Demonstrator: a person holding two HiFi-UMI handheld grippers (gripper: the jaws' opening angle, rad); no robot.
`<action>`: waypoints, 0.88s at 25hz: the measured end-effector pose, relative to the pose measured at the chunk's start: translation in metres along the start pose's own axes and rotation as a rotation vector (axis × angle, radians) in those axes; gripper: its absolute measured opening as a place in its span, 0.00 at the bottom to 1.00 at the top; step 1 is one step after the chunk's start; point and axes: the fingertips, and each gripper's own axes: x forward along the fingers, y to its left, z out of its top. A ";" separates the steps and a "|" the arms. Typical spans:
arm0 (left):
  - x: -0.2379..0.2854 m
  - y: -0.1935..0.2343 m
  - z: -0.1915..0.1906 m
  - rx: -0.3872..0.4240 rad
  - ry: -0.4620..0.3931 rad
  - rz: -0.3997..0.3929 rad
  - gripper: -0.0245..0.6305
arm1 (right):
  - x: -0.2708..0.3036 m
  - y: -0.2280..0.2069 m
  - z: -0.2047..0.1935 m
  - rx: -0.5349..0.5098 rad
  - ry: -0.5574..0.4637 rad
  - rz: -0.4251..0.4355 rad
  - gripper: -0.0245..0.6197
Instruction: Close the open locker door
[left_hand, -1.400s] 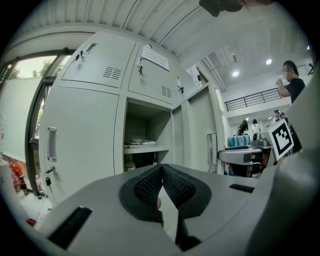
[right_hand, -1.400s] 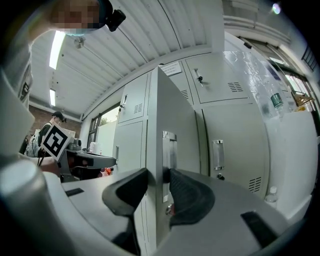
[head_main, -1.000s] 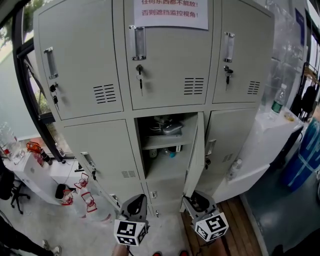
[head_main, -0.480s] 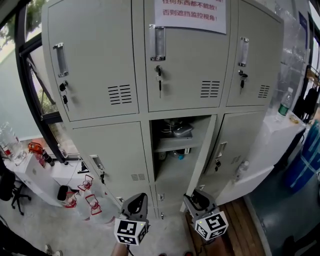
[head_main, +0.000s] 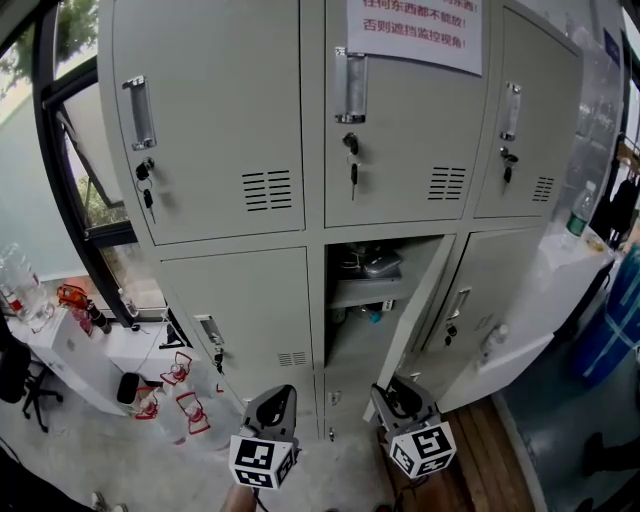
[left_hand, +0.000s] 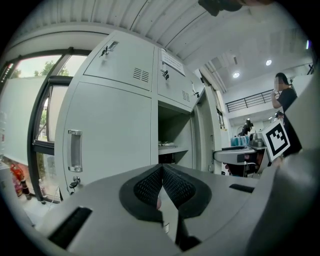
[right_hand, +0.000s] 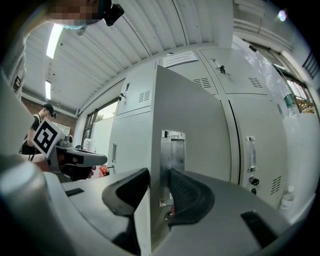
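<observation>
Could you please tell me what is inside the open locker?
A shelf with grey items; something bluish below. The door hides the right side.

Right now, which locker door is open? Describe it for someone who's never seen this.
On the grey locker bank, look at the lower row, under the door with the paper notice. The open door hangs ajar there, exposing a cluttered shelf; every neighbouring door is flush shut, and the right gripper holds its edge.

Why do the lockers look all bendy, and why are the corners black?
Head view: the wide lens bows the lockers outward. Left gripper view: a round fisheye picture leaves black corners; the window glares white. Right gripper view: same black corners; the right claw, closed on the door, looms huge.
</observation>
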 end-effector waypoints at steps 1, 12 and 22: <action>0.001 0.003 -0.001 0.001 0.000 0.000 0.07 | 0.002 0.001 0.000 0.003 0.002 -0.004 0.26; 0.011 0.012 -0.002 -0.009 -0.001 -0.003 0.07 | 0.029 0.009 0.002 0.002 0.019 -0.014 0.27; 0.021 0.026 -0.004 -0.018 0.013 0.047 0.07 | 0.058 0.017 0.003 -0.001 0.030 0.030 0.26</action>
